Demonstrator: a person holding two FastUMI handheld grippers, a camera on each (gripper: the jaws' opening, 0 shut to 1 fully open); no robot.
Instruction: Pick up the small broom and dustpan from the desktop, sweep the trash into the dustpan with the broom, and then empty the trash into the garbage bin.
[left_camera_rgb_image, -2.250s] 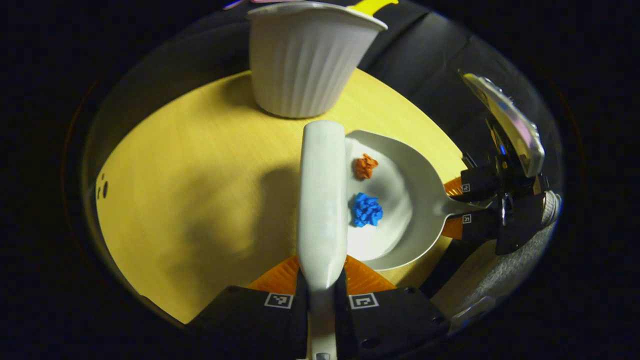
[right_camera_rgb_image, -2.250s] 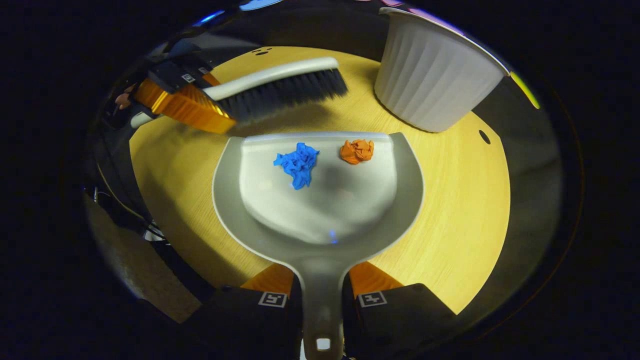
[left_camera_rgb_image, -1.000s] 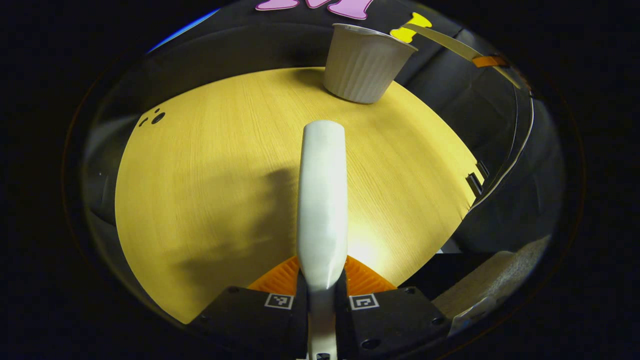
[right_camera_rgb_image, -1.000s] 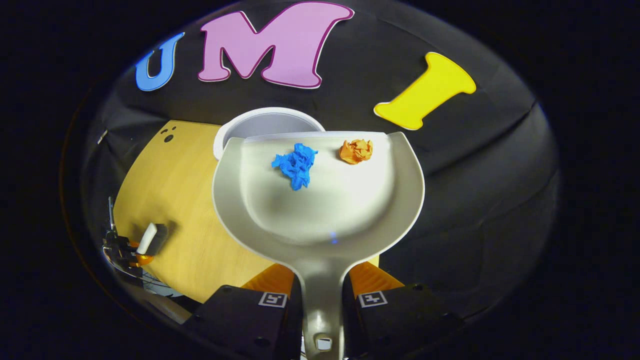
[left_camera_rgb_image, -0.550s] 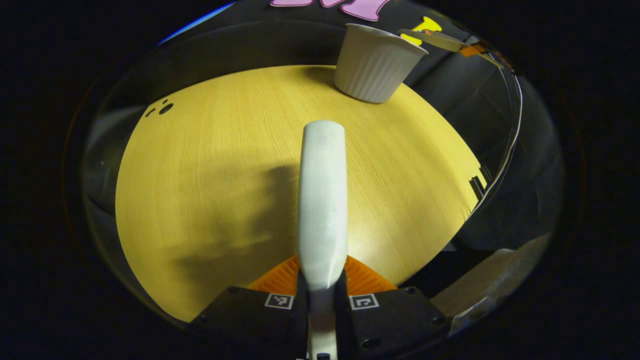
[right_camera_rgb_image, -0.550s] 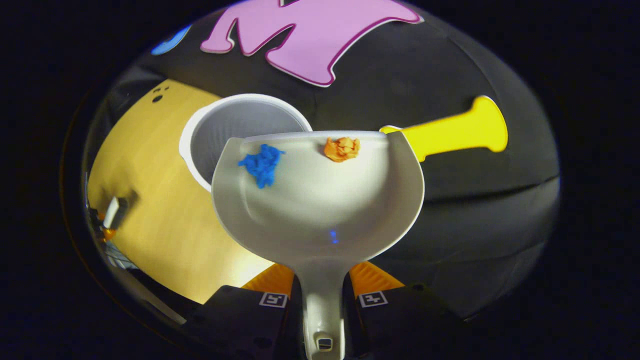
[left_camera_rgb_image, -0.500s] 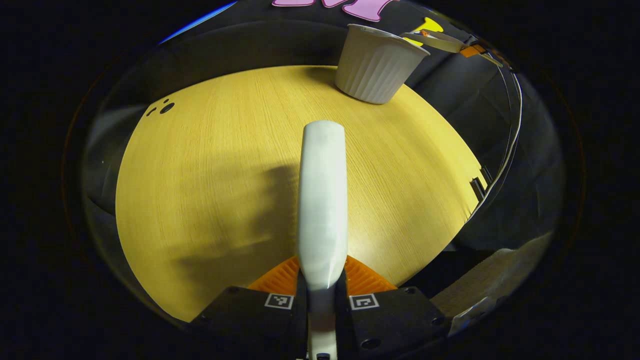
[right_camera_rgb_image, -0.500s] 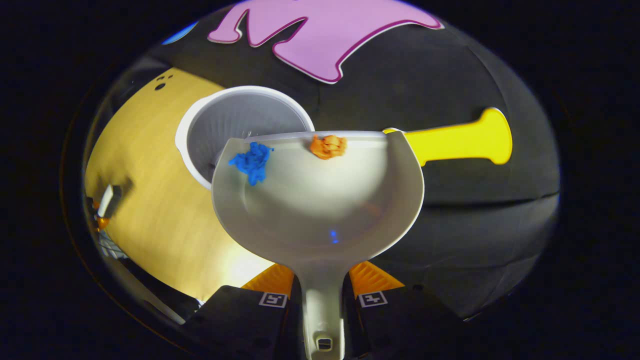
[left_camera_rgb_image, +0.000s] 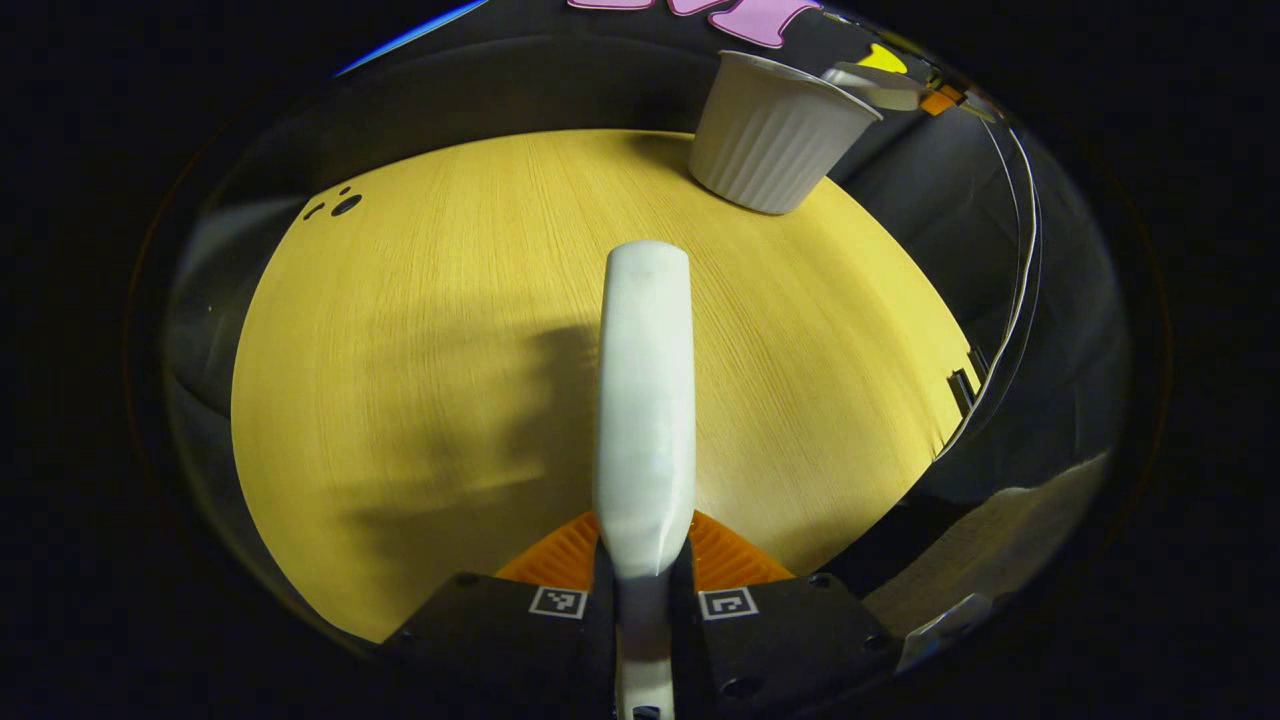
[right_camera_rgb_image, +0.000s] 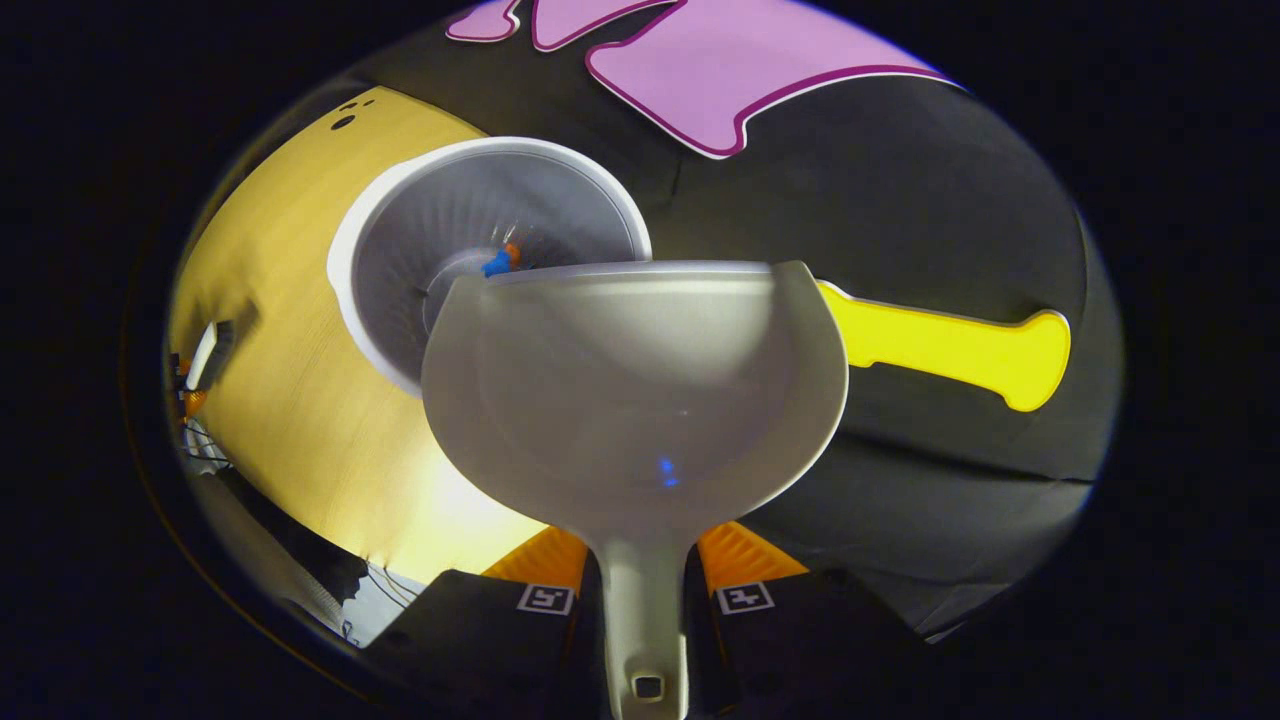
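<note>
My right gripper (right_camera_rgb_image: 643, 575) is shut on the handle of the grey dustpan (right_camera_rgb_image: 635, 390), which is tilted over the rim of the white ribbed garbage bin (right_camera_rgb_image: 400, 240). The pan's scoop is bare. Down in the bin lie the blue paper scrap (right_camera_rgb_image: 495, 264) and the orange paper scrap (right_camera_rgb_image: 512, 251). My left gripper (left_camera_rgb_image: 643, 585) is shut on the small broom (left_camera_rgb_image: 645, 390), held low over the wooden desktop (left_camera_rgb_image: 420, 330). In the left gripper view the garbage bin (left_camera_rgb_image: 775, 135) stands at the far right of the desk, with the dustpan's edge (left_camera_rgb_image: 870, 88) over it.
The desktop's right edge (left_camera_rgb_image: 950, 400) drops off to dark floor. A few small dark holes (left_camera_rgb_image: 335, 207) mark the far left of the desk. The black cloth wall stands close behind the bin.
The dustpan was lifted off the desk, carried over the bin and tipped; both paper scraps slid off it into the bin. The broom drew back from the bin and stays over the desk.
</note>
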